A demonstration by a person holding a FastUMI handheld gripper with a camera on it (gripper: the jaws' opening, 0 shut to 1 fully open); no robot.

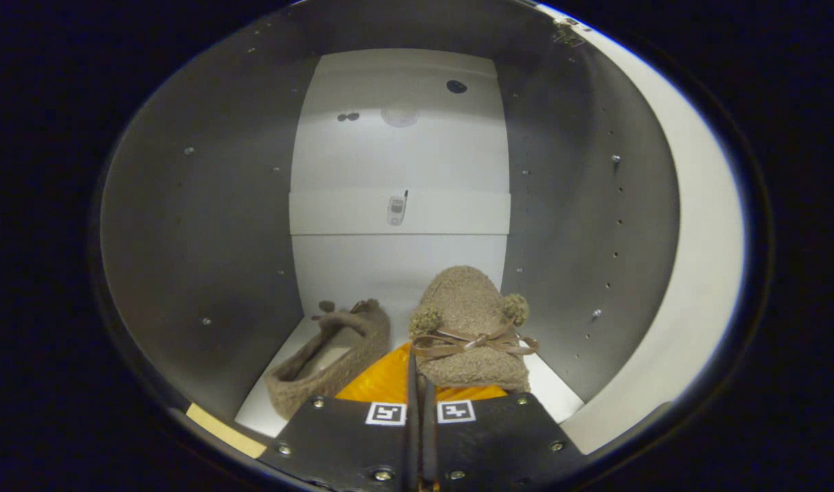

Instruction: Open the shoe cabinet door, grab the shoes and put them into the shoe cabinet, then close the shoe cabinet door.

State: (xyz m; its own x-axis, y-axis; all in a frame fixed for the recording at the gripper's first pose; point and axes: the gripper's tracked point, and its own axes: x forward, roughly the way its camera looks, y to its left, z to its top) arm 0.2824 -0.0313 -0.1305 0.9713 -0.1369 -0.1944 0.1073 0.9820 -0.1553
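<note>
Gripper (417,383) reaching into shoe cabinet (184,225), fingers nearly together pinching right fuzzy slipper (468,321); left slipper (335,359) lying beside.

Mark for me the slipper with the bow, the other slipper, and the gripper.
Bow slipper (468,311): gripper view, fuzzy toe above the ribbon.
Other slipper (362,335): gripper view, its outer side wall.
Gripper (417,383): gripper view, seam where the orange fingers meet, closed, pinching the bow slipper's rim.
</note>
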